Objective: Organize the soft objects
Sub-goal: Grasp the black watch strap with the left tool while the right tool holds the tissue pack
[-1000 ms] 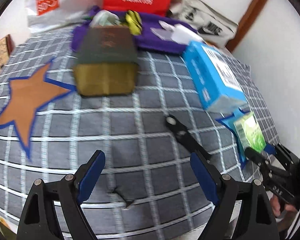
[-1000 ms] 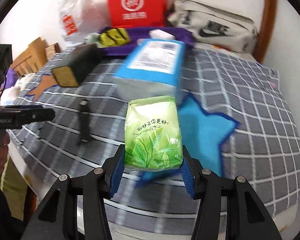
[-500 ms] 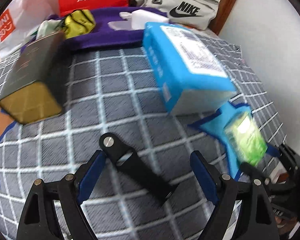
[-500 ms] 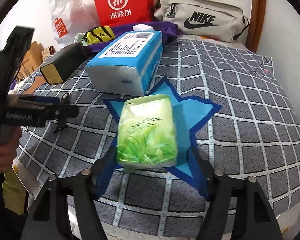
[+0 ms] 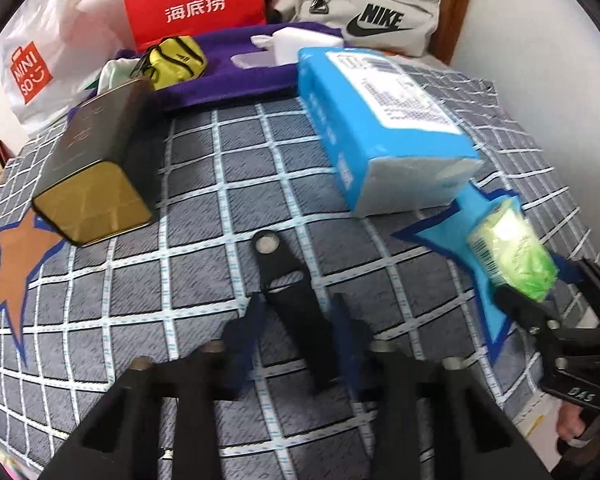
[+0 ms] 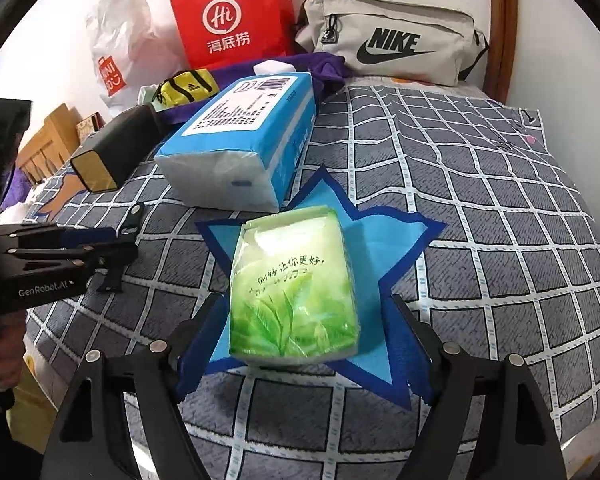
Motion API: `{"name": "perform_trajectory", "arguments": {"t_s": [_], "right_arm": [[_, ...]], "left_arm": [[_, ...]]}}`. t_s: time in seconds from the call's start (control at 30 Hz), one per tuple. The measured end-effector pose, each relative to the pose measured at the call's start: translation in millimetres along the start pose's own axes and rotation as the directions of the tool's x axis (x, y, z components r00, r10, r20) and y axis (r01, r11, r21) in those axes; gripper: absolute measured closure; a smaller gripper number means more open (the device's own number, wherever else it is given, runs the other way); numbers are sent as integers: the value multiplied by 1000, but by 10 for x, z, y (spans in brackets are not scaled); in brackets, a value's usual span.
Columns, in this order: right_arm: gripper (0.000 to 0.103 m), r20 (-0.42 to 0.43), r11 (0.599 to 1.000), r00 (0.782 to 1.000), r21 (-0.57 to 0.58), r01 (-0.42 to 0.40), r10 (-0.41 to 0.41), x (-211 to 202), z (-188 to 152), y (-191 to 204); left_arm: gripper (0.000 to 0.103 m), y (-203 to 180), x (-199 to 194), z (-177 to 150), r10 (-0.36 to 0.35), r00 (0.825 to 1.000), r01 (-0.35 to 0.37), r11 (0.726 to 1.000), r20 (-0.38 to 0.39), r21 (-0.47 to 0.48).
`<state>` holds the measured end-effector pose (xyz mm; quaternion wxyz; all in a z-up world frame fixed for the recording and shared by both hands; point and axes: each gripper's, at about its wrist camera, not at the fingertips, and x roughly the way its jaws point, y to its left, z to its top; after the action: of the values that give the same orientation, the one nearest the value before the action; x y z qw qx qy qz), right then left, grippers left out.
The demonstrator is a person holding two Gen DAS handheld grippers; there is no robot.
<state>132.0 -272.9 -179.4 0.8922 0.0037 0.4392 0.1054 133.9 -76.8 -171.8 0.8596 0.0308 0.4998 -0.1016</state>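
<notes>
- On the blue star [image 6: 396,236], your green pack [image 6: 292,292] lies between your right gripper's [image 6: 304,328] spread fingers.
- Beside the star, your left gripper's [image 5: 296,324] fingers close around the black strap [image 5: 288,292]; contact unclear.

Both wrist views low over the checked bedspread [image 5: 228,184], facing the headboard wall; shared green tissue pack [image 6: 294,288].

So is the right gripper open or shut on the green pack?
Open. The right gripper is spread wide of the green tissue pack, which lies flat on the blue star.
</notes>
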Motion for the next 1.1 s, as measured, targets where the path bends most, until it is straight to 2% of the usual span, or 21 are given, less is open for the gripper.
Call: {"name": "perform_trajectory", "arguments": {"t_s": [0.07, 0.23, 0.3, 0.33, 0.4, 0.47, 0.5, 0.53, 0.57, 0.6, 0.77, 1.1], "right_arm": [[23, 0, 1000, 1000, -7, 6, -6, -2, 2, 10], [23, -1, 1000, 1000, 7, -9, 9, -25, -9, -20], [23, 2, 1000, 1000, 21, -8, 8, -6, -2, -26], [23, 5, 1000, 1000, 23, -6, 6, 2, 2, -23], [22, 10, 1000, 1000, 23, 3, -3, 30, 14, -4], [22, 9, 1000, 1000, 18, 19, -19, 73, 21, 18], [23, 13, 999, 999, 15, 37, -37, 94, 18, 37], [29, 20, 998, 998, 9, 56, -56, 97, 14, 56], [43, 28, 997, 996, -4, 79, -79, 97, 10, 85], [49, 34, 996, 996, -17, 84, -84, 87, 9, 112], [52, 19, 997, 998, -38, 67, -67, -2, 33, 155], [52, 65, 999, 998, -53, 8, -5, -351, 233, 361]], "left_arm": [[82, -8, -11, -9, -7, 1000, 7, 999, -7, 36], [79, 78, -58, -75, -17, 999, 17, 1000, -34, 11], [62, 60, -24, -43, -42, 998, 43, 999, -36, 1], [59, 23, -6, -40, -45, 999, 46, 999, -29, 11], [54, -93, 46, -52, 9, 1000, -9, 997, 0, 73], [55, -101, 37, -66, 8, 1000, -9, 998, 15, 61], [62, -86, 29, -69, 4, 1000, -5, 998, 22, 62], [67, -75, 21, -72, 3, 1000, -5, 998, 29, 66], [81, -37, 10, -70, 1, 999, -3, 999, 37, 53], [82, -10, 5, -66, -8, 999, 6, 999, 36, 42], [83, 91, -50, -61, -35, 999, 35, 999, 9, 15], [83, 305, -424, -49, -40, 996, 43, 998, 75, -37]]}}
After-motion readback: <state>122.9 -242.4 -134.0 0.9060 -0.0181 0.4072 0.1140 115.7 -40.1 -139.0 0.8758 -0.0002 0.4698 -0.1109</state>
